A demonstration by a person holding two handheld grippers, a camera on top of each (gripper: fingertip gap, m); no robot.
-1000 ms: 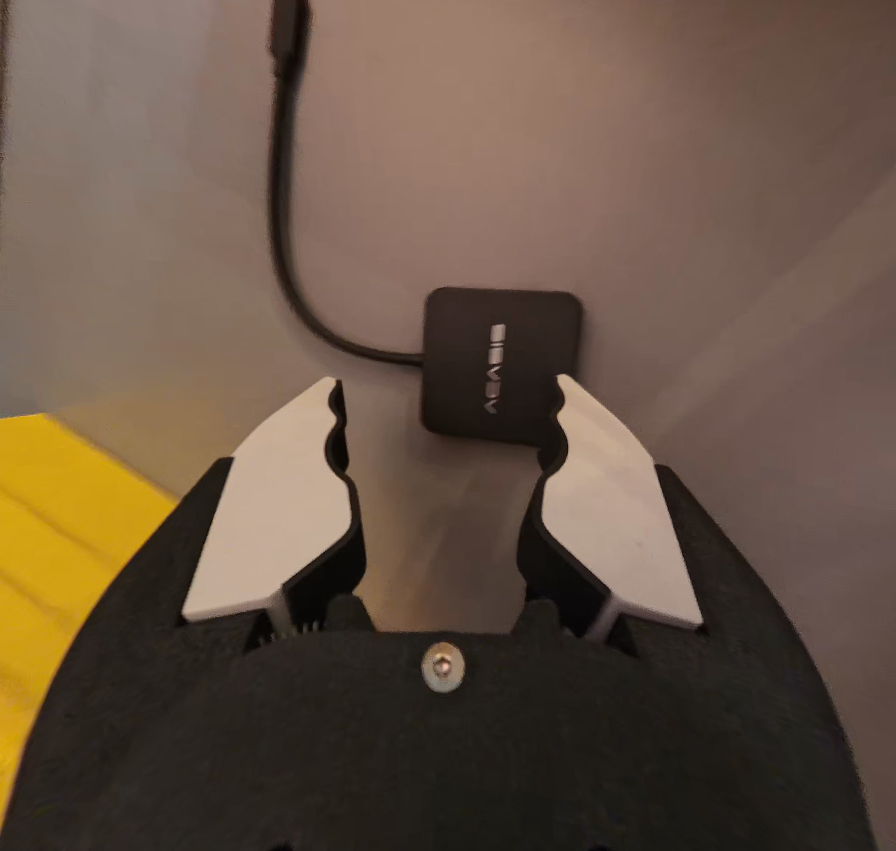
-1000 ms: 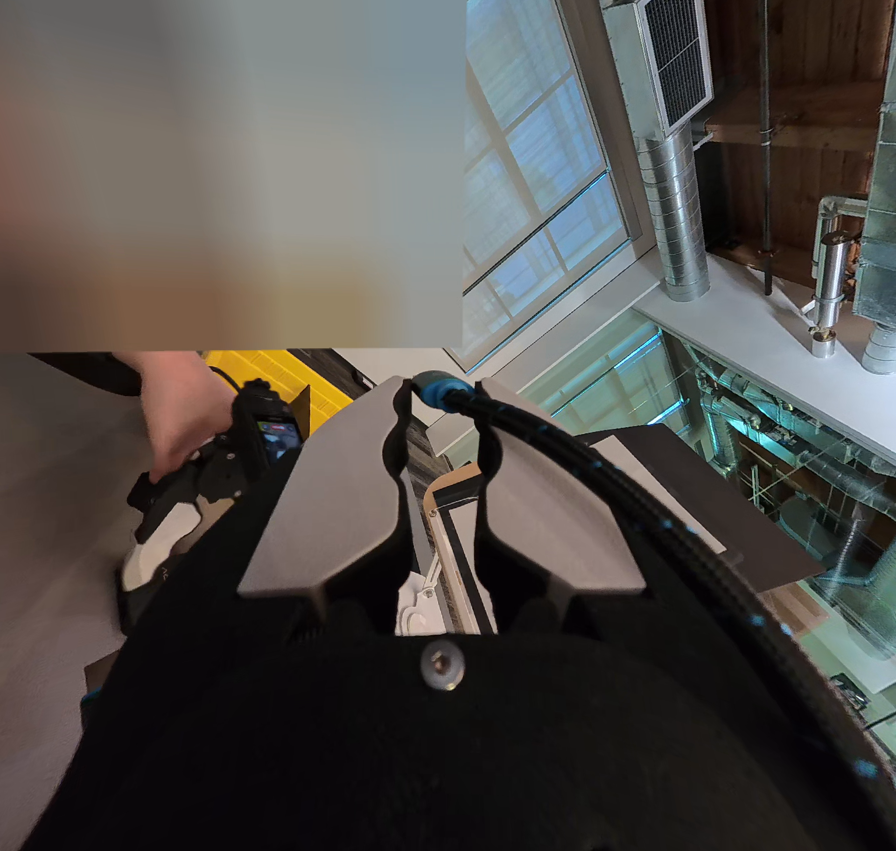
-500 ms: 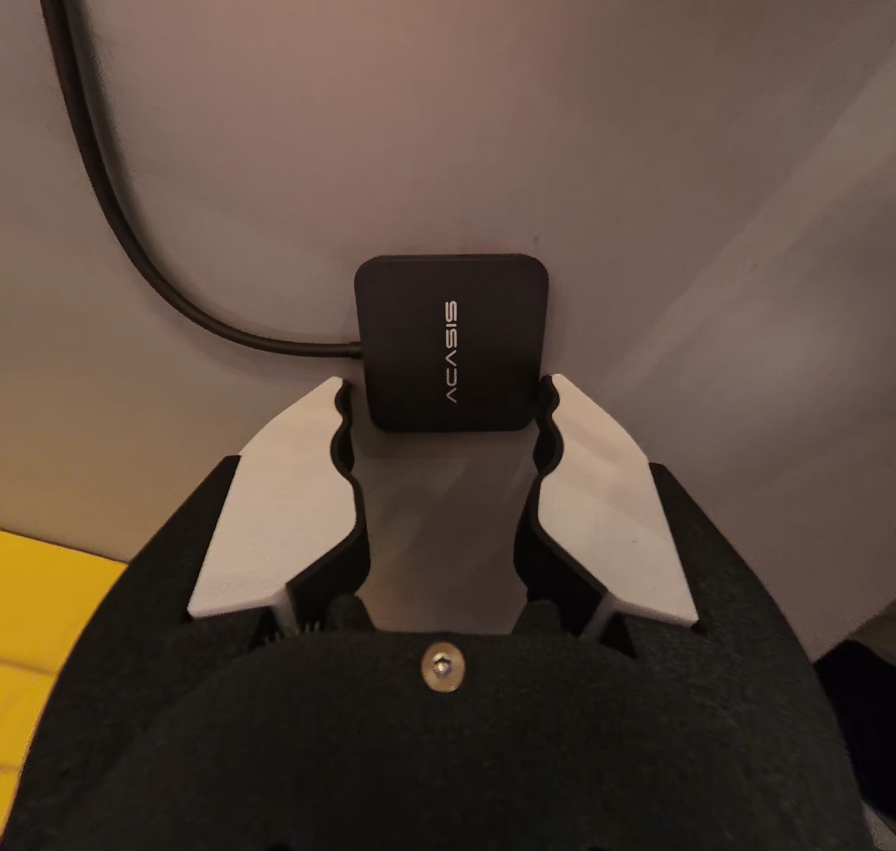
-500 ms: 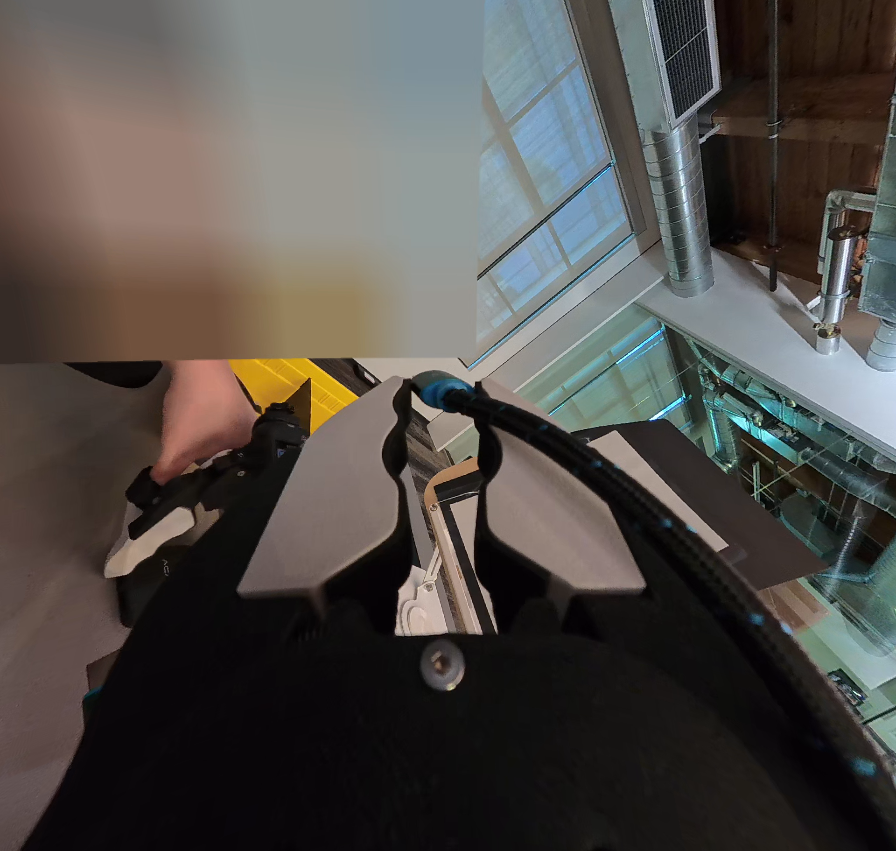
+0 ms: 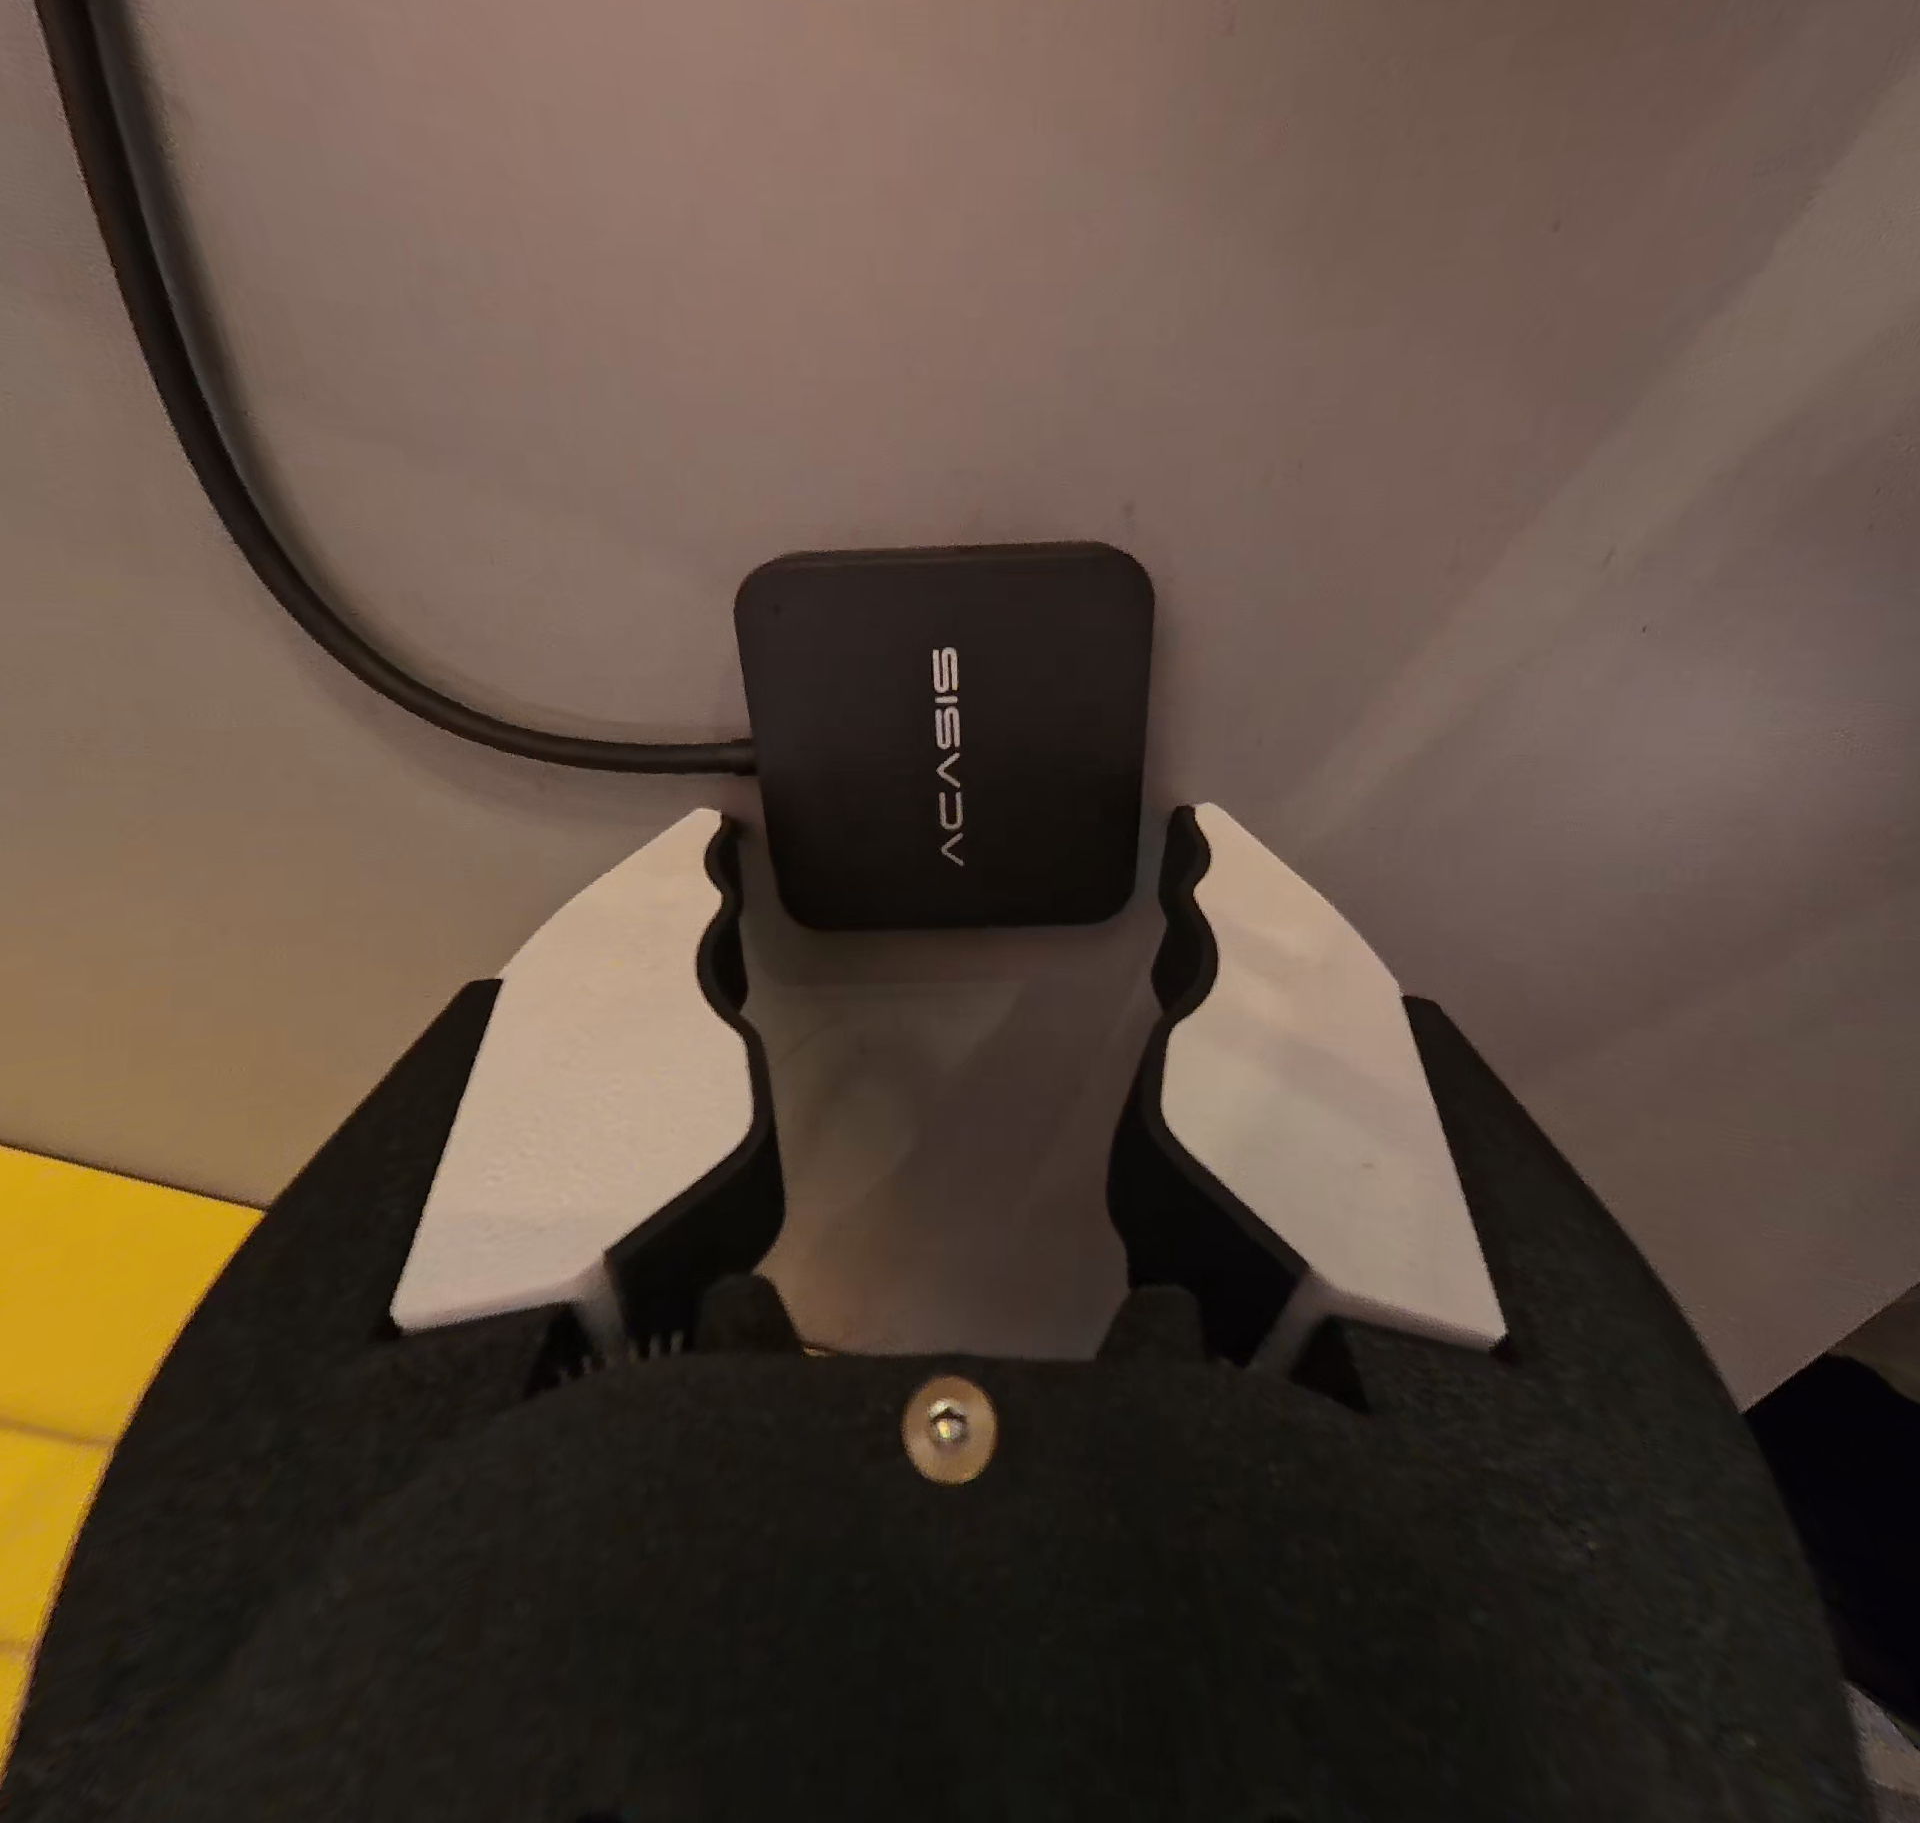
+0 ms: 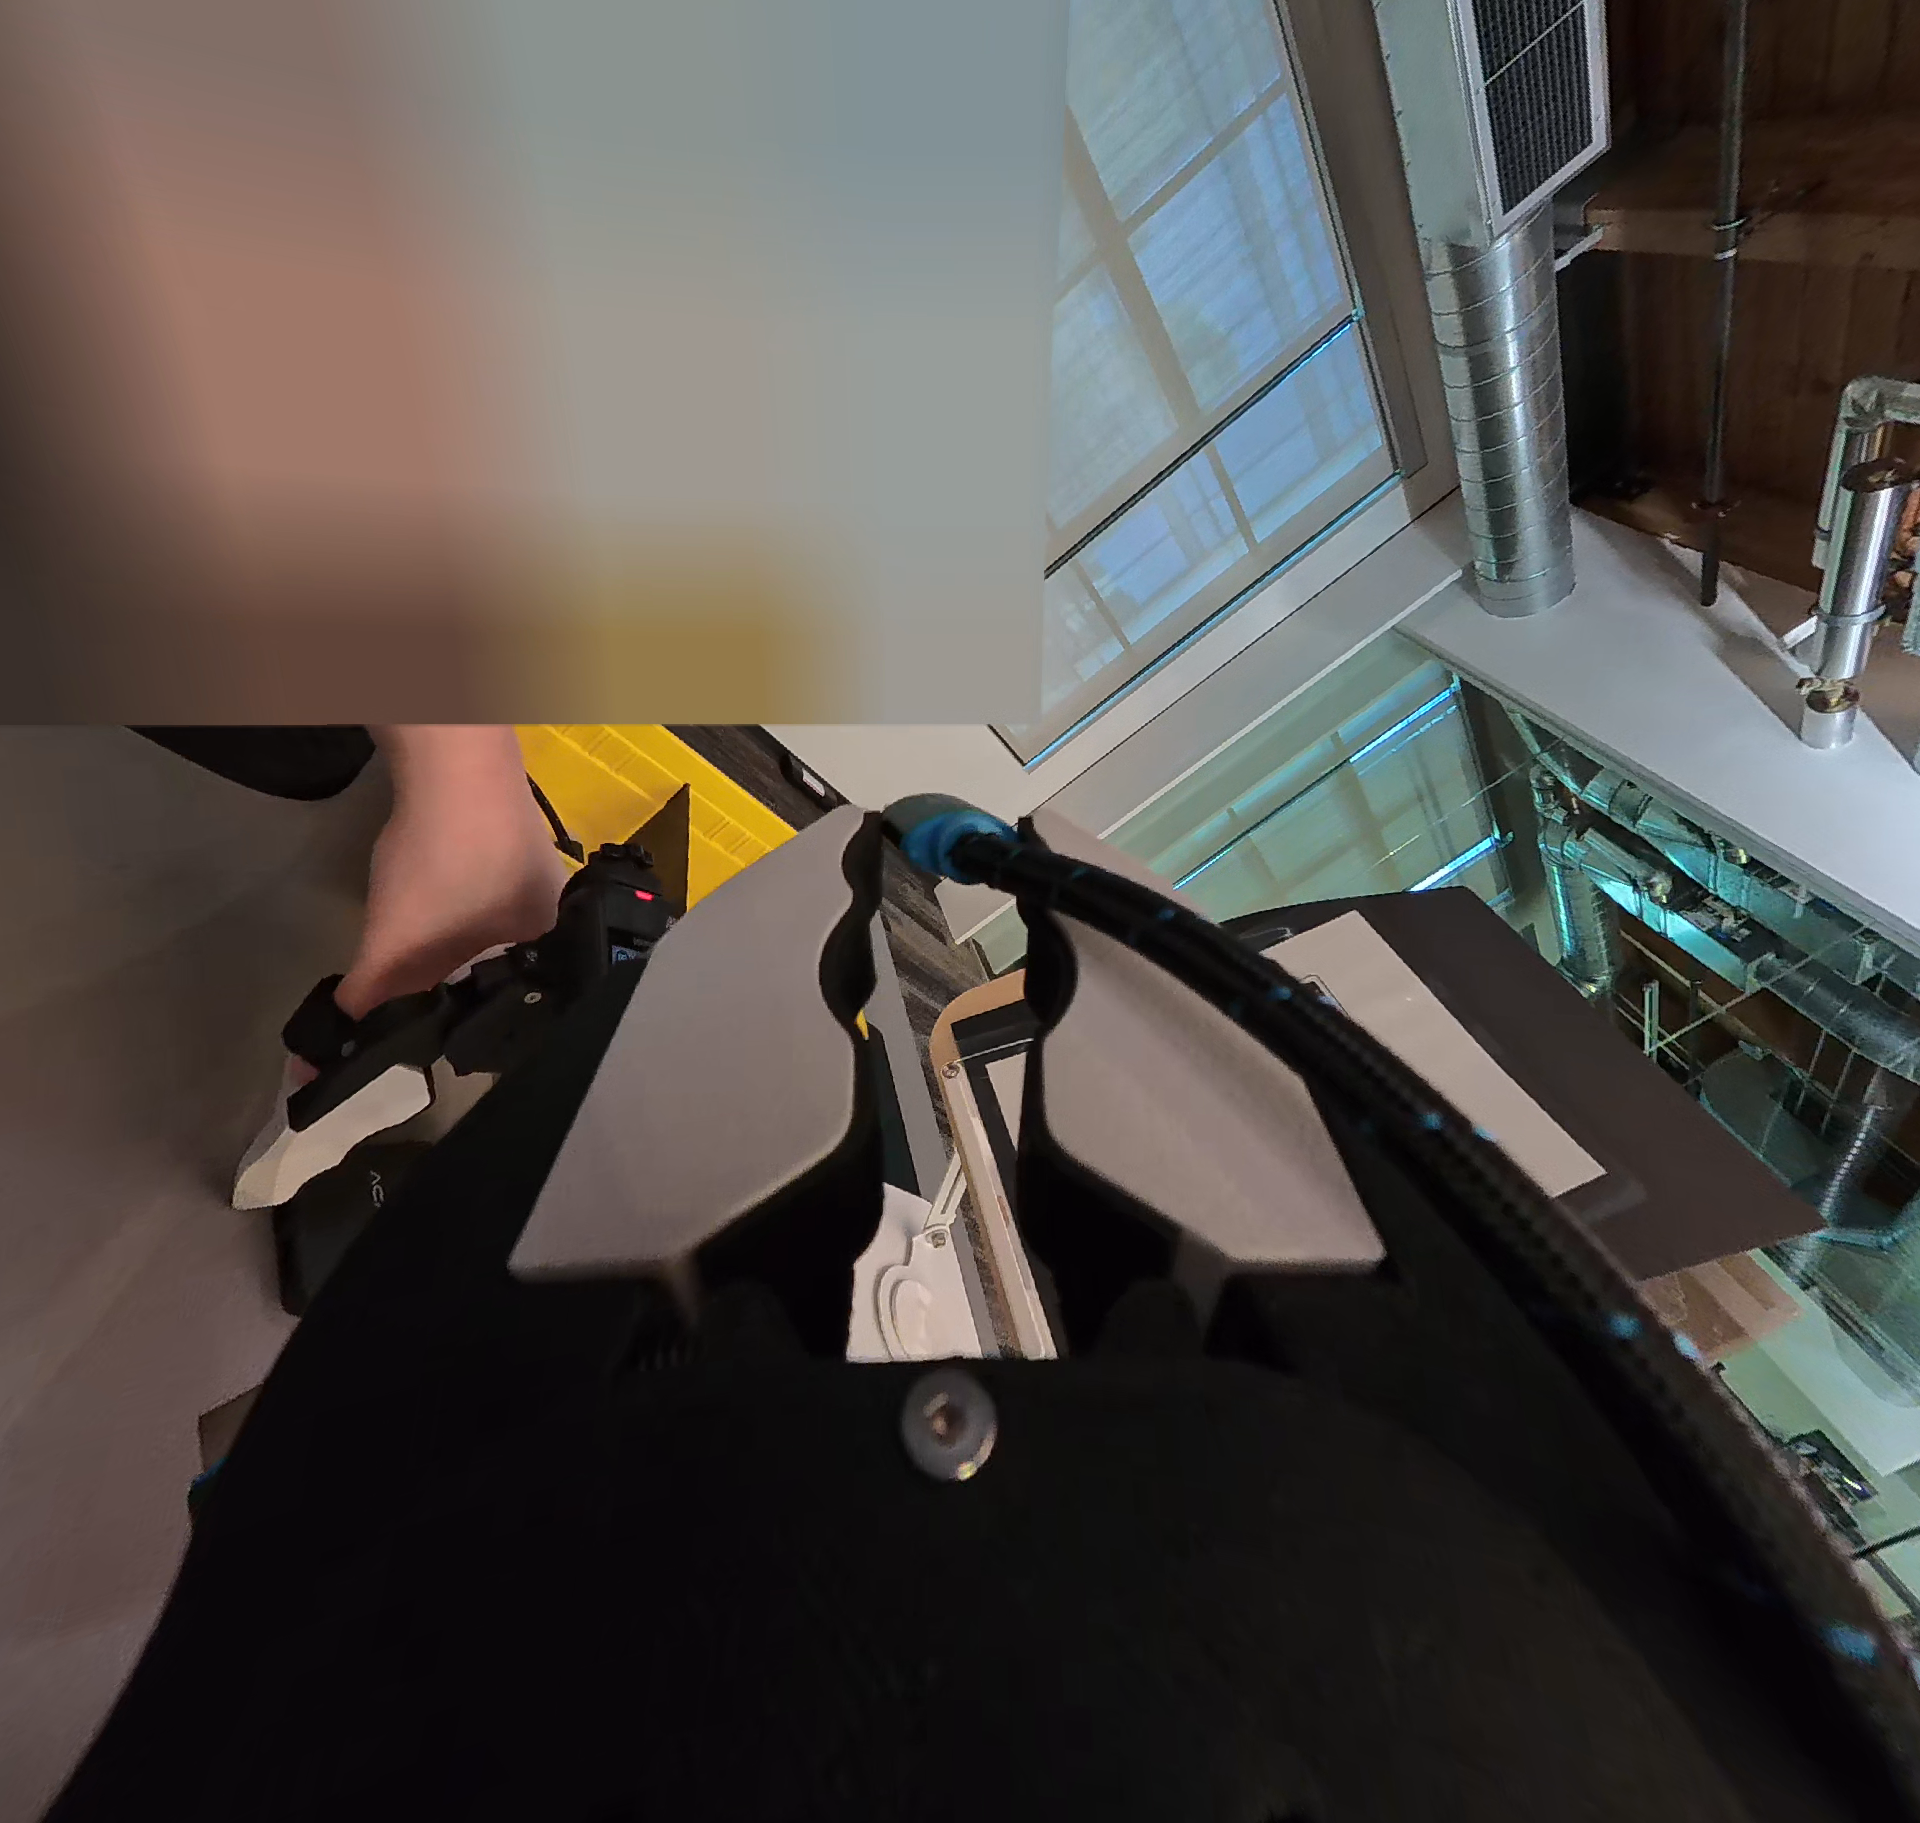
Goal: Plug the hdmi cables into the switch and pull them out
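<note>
Switch: I count one, a flat black square lying on my grey table, with one thin black lead leaving its left edge and curving off to the top of the left wrist view. My left gripper has its jaws spread wide, one tip on each side of the switch's near end, neither clearly touching it. My right gripper is clamped on one braided HDMI cable just behind its blue collar, held up off the table. Beyond it I see a hand on the other gripper's handle and one yellow bin.
</note>
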